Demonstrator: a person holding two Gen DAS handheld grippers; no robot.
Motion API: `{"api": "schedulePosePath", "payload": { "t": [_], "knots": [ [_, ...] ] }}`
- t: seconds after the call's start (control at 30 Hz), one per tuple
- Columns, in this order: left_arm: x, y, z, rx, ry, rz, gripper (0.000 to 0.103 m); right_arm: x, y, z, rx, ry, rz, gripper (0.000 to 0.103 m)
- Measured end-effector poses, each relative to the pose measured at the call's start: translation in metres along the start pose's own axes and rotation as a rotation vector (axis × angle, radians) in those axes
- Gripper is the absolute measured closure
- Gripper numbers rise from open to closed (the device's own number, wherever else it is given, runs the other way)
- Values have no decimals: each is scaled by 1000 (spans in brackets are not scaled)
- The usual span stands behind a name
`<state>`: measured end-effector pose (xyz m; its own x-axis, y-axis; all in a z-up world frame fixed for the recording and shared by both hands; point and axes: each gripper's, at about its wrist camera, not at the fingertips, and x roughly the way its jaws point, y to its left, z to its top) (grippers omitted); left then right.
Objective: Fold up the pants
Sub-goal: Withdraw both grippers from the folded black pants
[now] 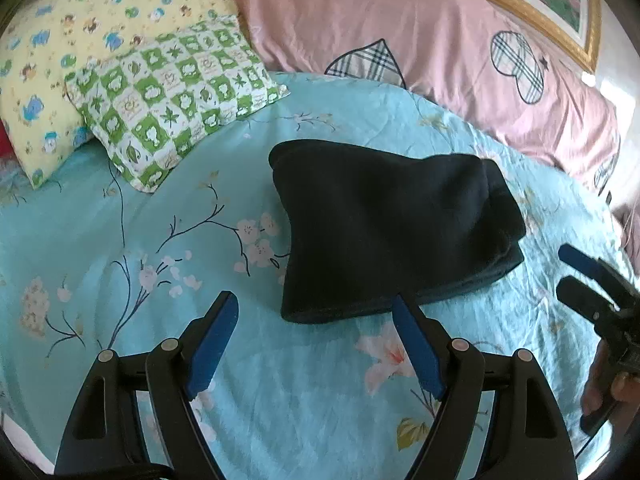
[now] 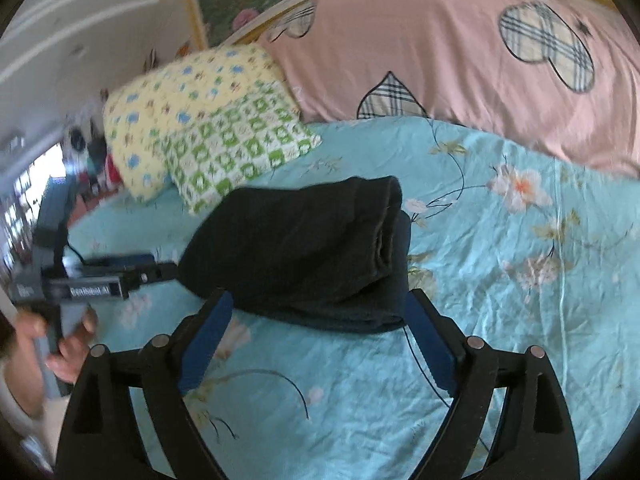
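Both sets of jaws stand wide open and hold nothing. In the left wrist view the left gripper [image 1: 316, 306] sits low in the frame over bare bed sheet [image 1: 120, 220], and its right-hand blue pad just reaches the near hem of the pants [image 1: 392, 228], which lie centre-right and a little ahead. The pants are a dark, compact bundle, already folded into several layers, with the long axis running from lower left of that frame to upper right. In the right wrist view the right gripper [image 2: 320, 304] has the pants [image 2: 304, 248] straight ahead at mid-frame, the near edge lying between its pads and the stacked fold edges showing on the right side of the bundle. The right gripper looks the nearer and squarer to the cloth; the left comes at it from one corner. The folding seems far along, perhaps with only a last fold or tidy left. Beyond the pants, a green pillow [image 1: 168, 92] and a yellow pillow [image 1: 80, 40] lie upper left, and a pink duvet [image 1: 400, 32] runs across the top.
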<state>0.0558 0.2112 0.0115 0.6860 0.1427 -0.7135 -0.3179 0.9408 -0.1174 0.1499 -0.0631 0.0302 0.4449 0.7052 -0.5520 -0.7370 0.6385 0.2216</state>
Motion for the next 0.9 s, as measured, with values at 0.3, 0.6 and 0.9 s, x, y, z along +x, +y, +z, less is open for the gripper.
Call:
{"api": "schedulePosePath", "payload": {
  "t": [0.3,0.6,0.9],
  "knots": [
    [-4,-6,-5,45,-5,49,21,9,3,-1,-33,53,-28,13],
    [-3,-11,-9,103,-21,86,20,19,2,-2,-59,91,-28,9],
    [0,-13,-13,141,-27,102,20,27,5,0,-74,98,-27,9]
  ]
}}
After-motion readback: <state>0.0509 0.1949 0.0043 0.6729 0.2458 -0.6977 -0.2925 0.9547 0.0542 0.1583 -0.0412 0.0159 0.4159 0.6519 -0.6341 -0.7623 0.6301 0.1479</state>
